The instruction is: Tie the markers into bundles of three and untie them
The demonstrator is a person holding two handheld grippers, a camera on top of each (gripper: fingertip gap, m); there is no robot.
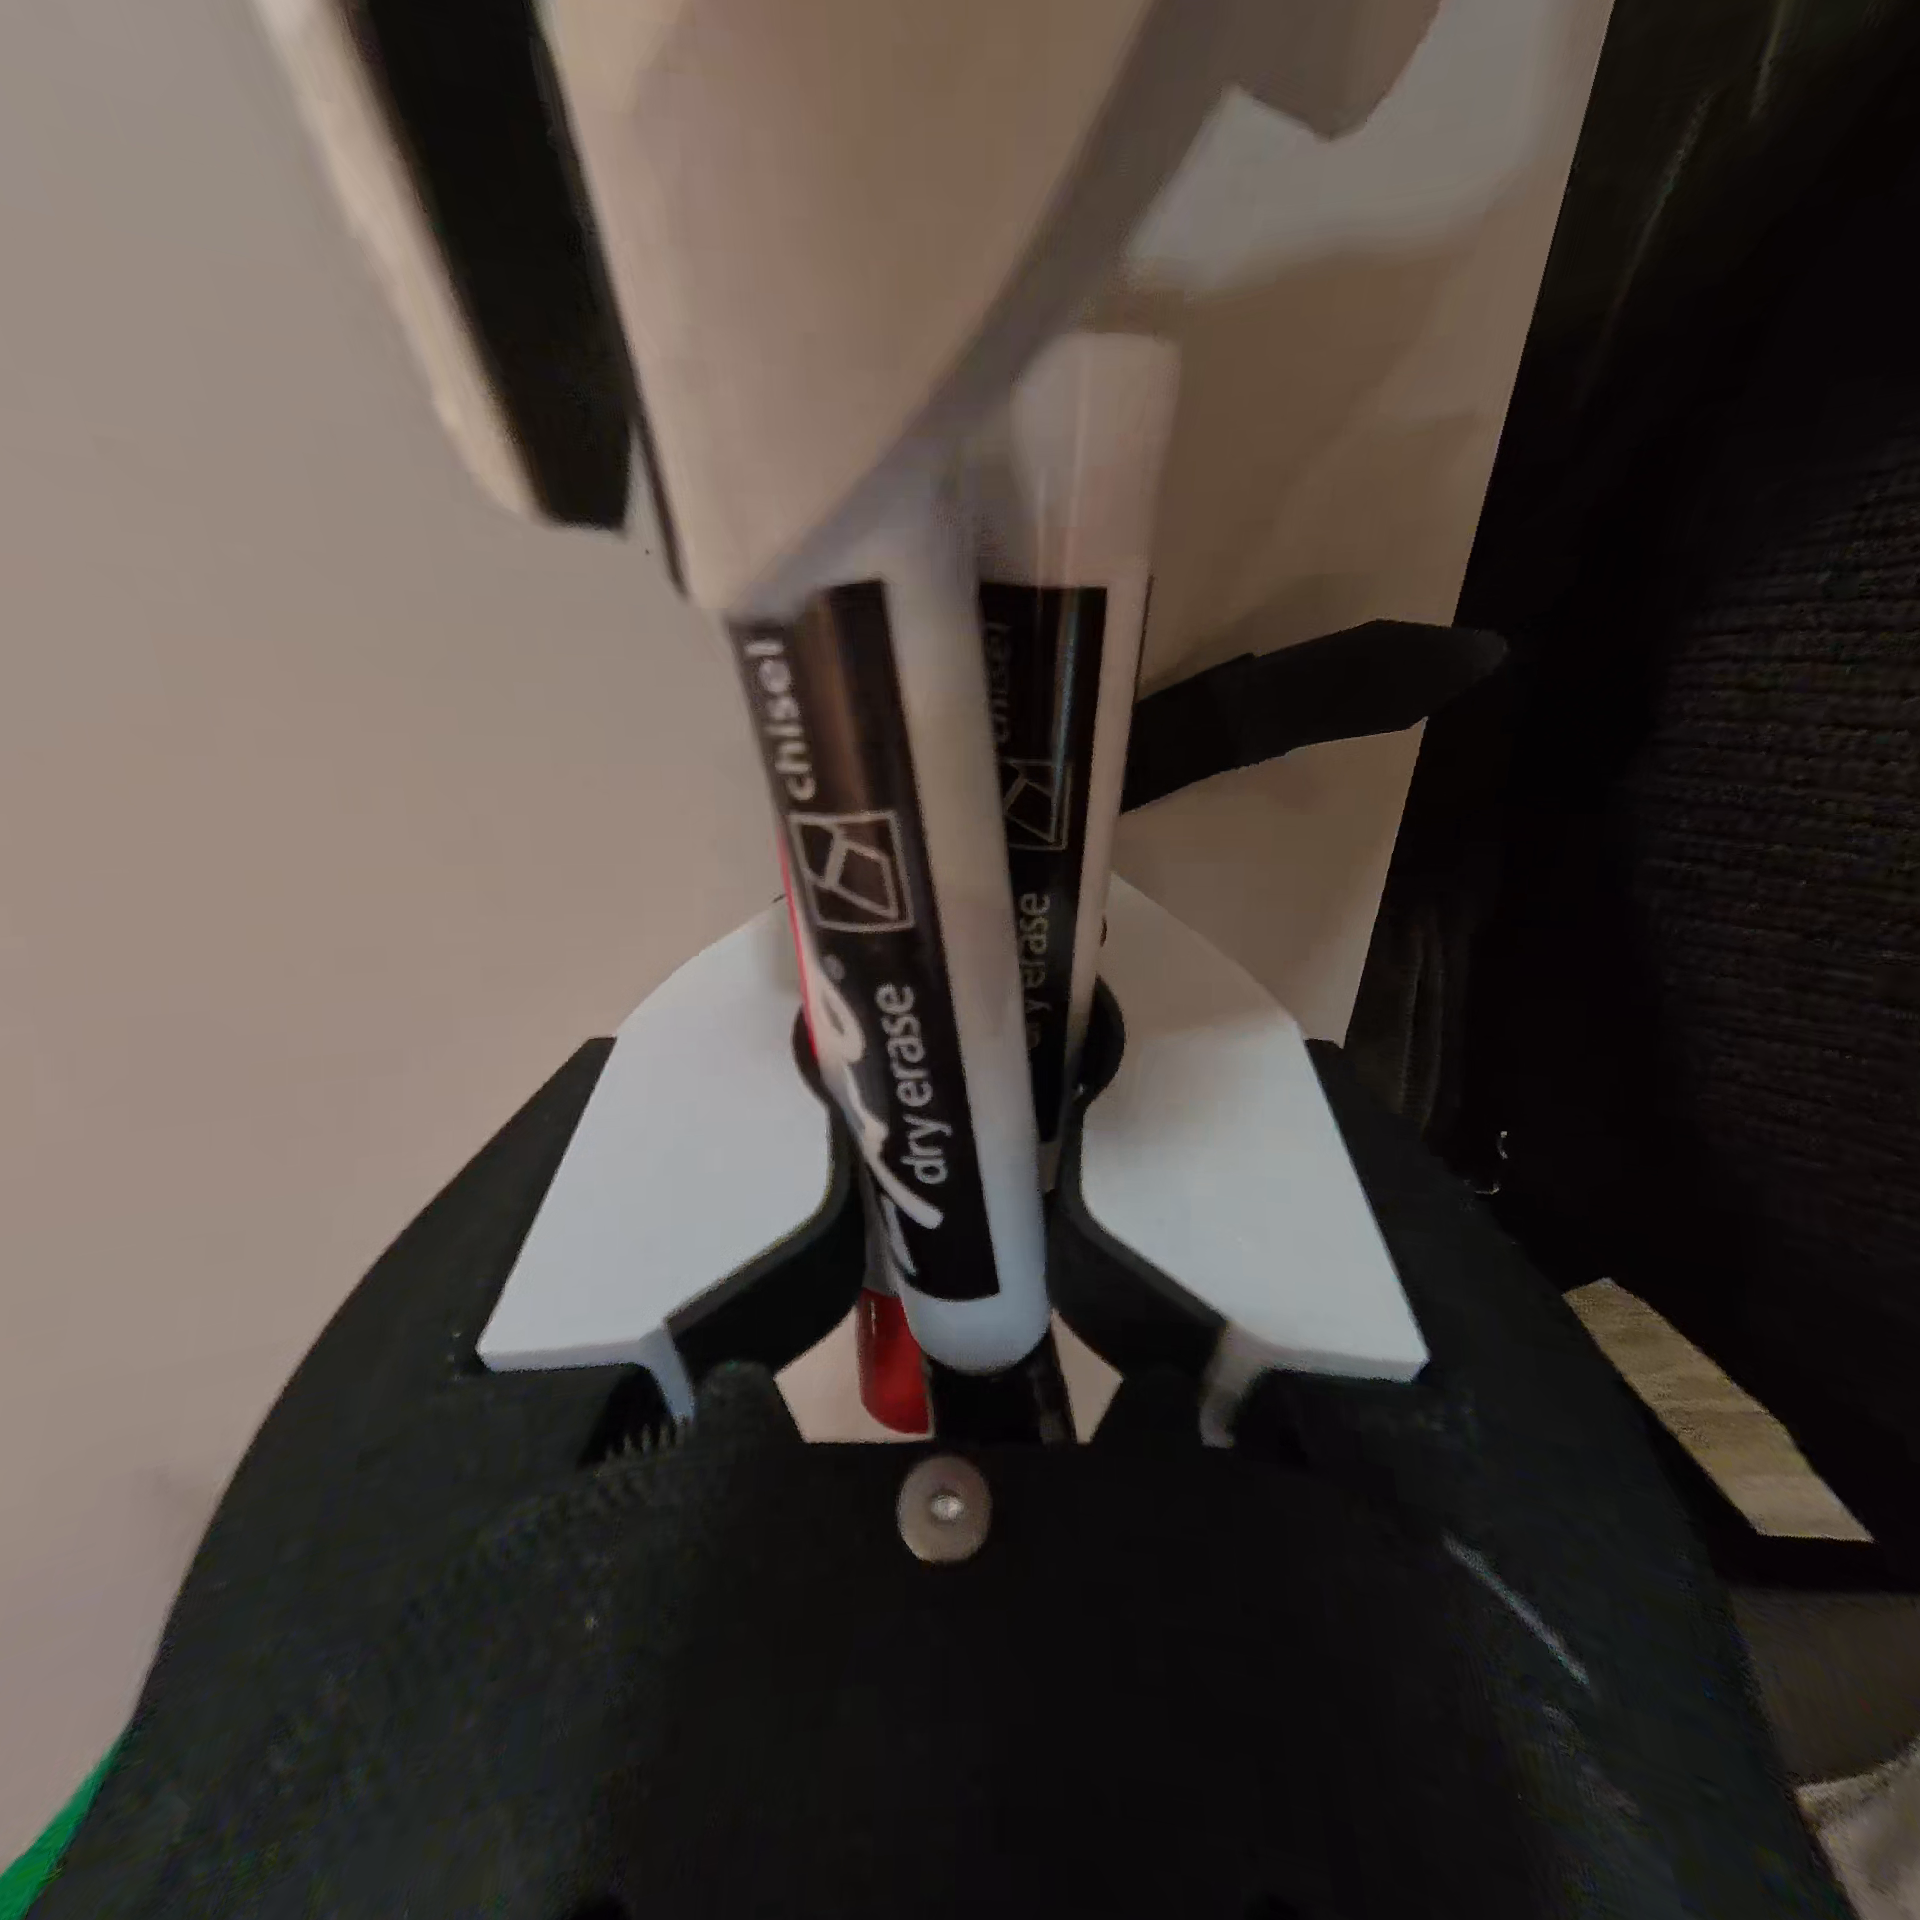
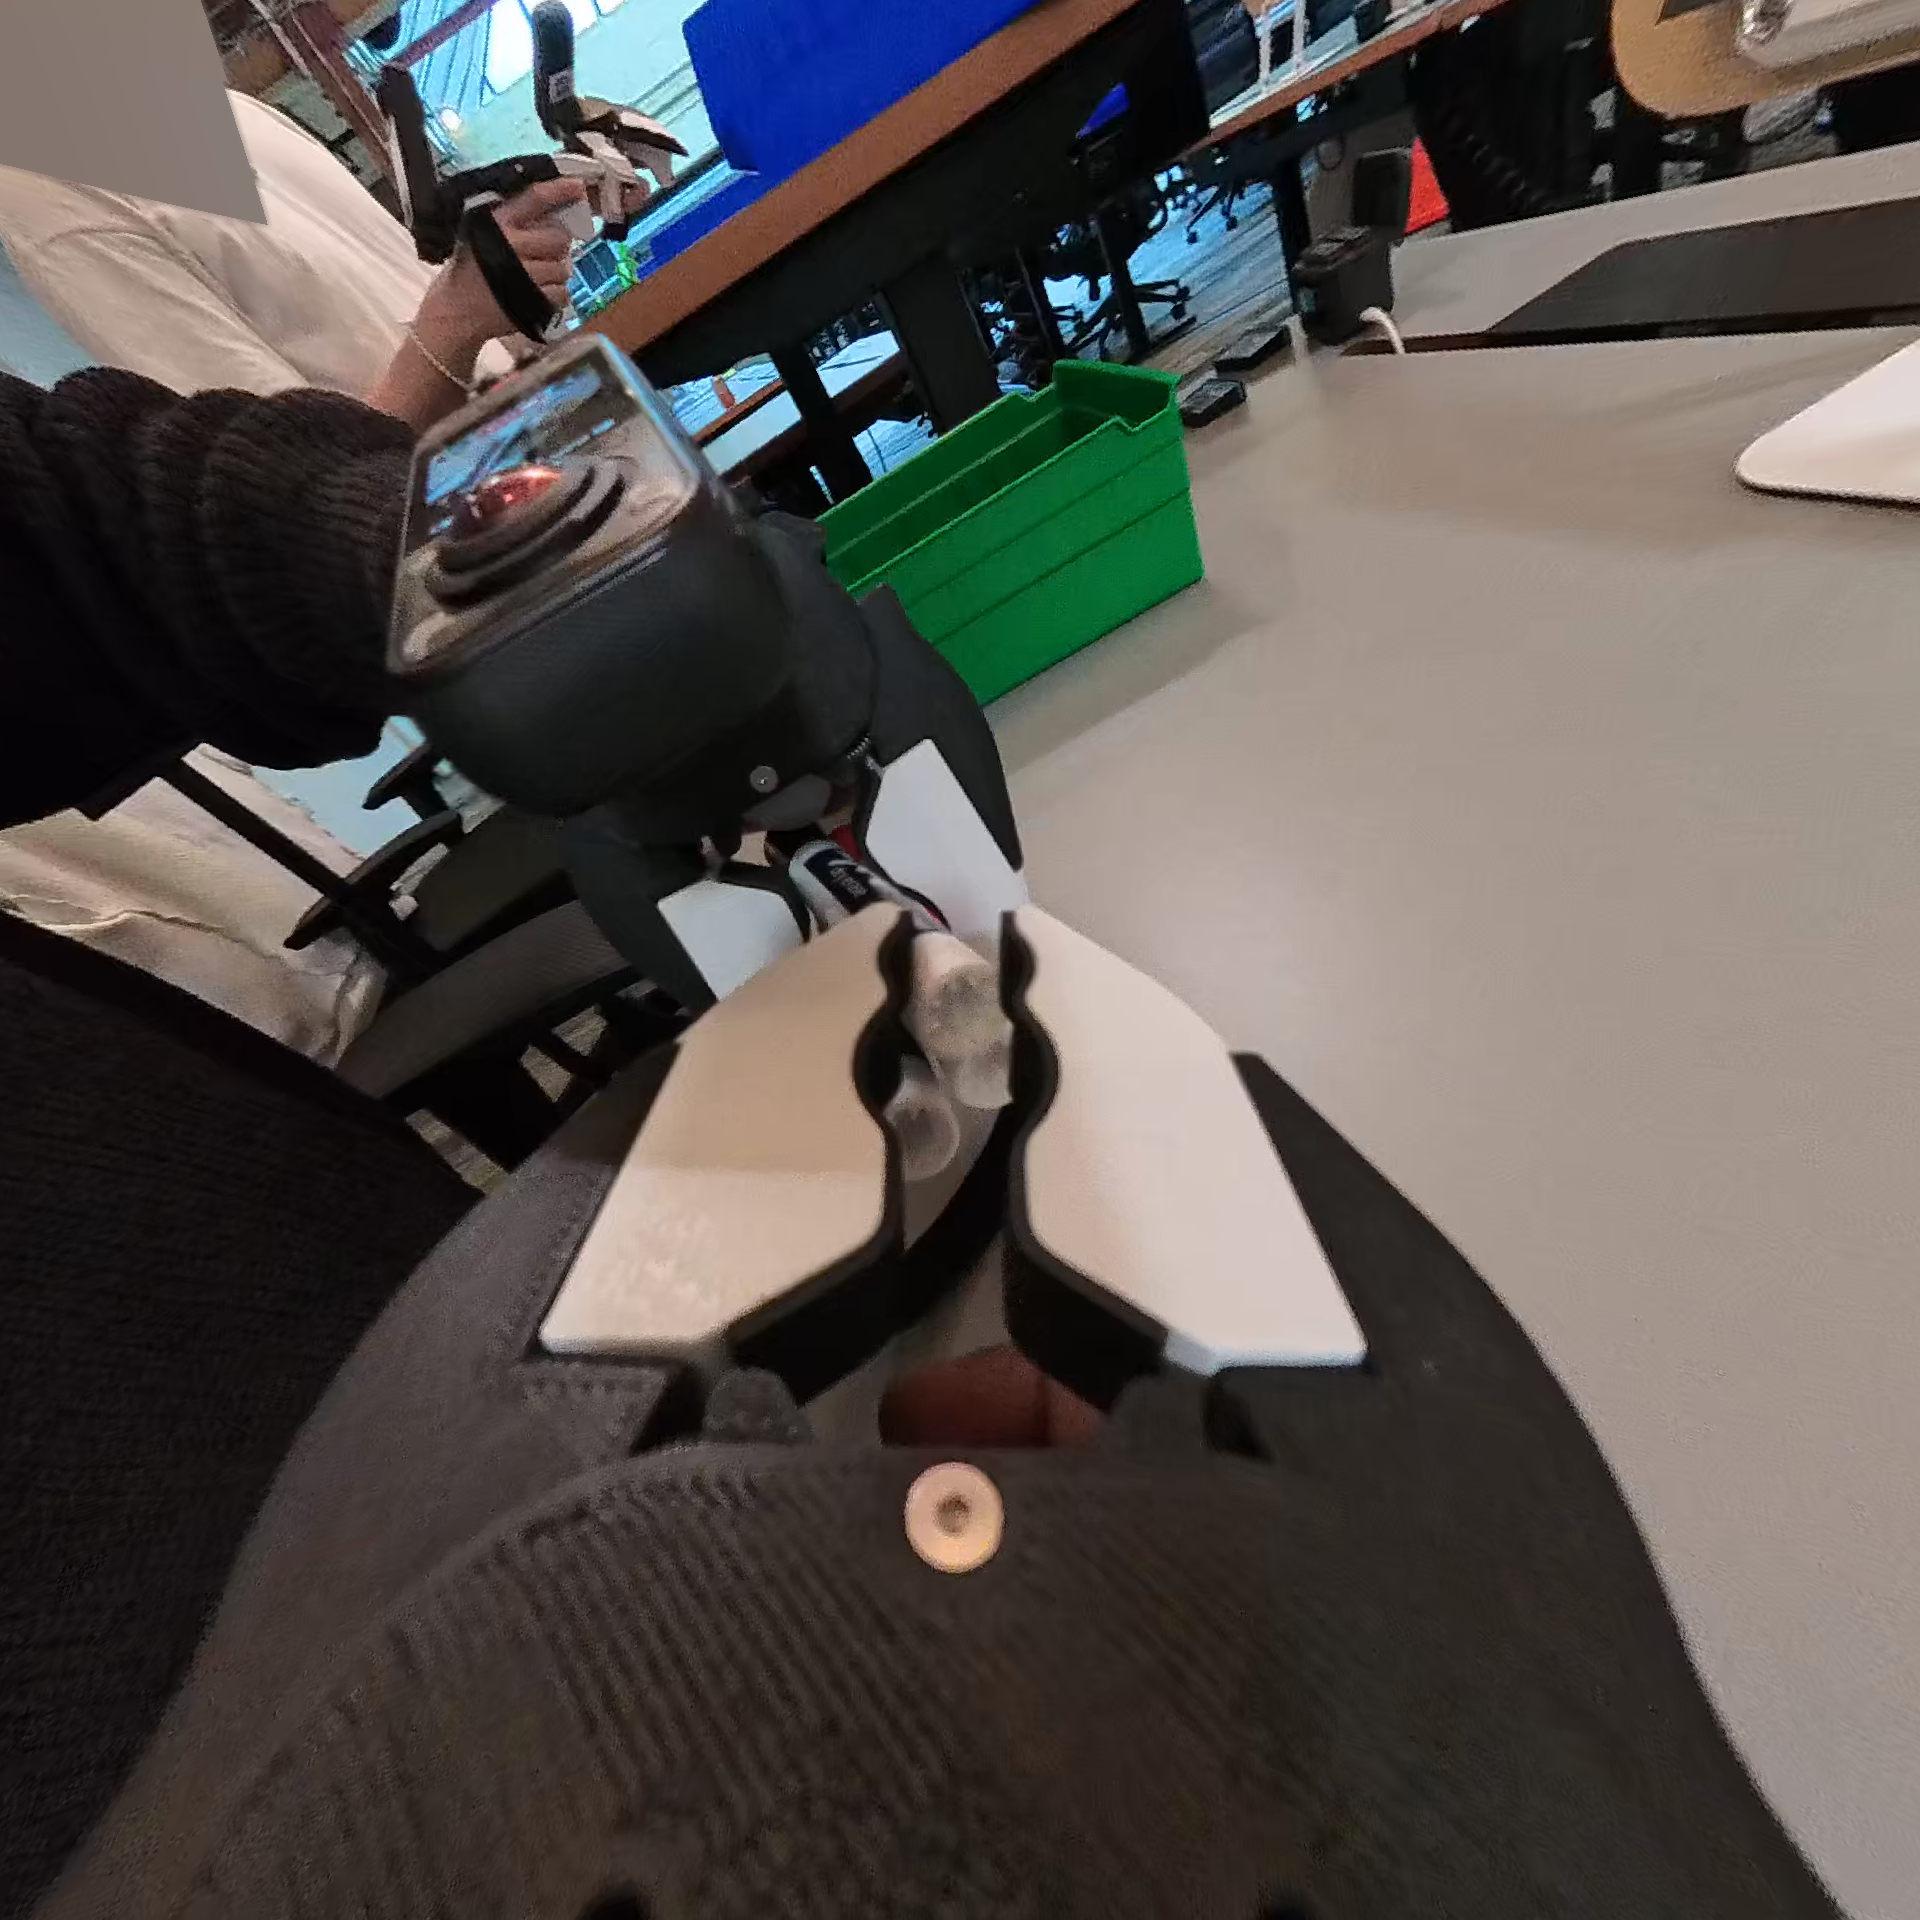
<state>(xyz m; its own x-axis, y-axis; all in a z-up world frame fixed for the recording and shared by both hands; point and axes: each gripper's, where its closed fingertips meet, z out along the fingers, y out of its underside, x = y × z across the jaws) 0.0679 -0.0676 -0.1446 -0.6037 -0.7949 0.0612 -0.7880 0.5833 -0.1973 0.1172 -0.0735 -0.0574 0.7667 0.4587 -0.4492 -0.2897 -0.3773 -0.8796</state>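
Three white markers (image 1: 935, 1039) with black labels, one with red on it, lie side by side as a bundle. My left gripper (image 1: 951, 987) is shut on the bundle near one end. A black strap (image 1: 1351, 696) sticks out to the right from behind the markers; whether it wraps around them is hidden. My right gripper (image 2: 951, 935) is shut on the bundle's other end, where three round marker ends (image 2: 961, 1029) show between its fingers. It appears blurred at the top of the left wrist view (image 1: 831, 312). The left gripper also shows in the right wrist view (image 2: 842, 883), facing mine.
The bundle is held above the near left edge of a grey table (image 2: 1455, 831). A green bin (image 2: 1039, 540) stands behind the left gripper. A white object (image 2: 1839, 436) lies at the far right. Another person with a gripper (image 2: 520, 229) and office chairs are beyond the table. Left tips to right tips: about 10 cm. It is some 35 cm from my left tips to the white object (image 2: 1839, 436).
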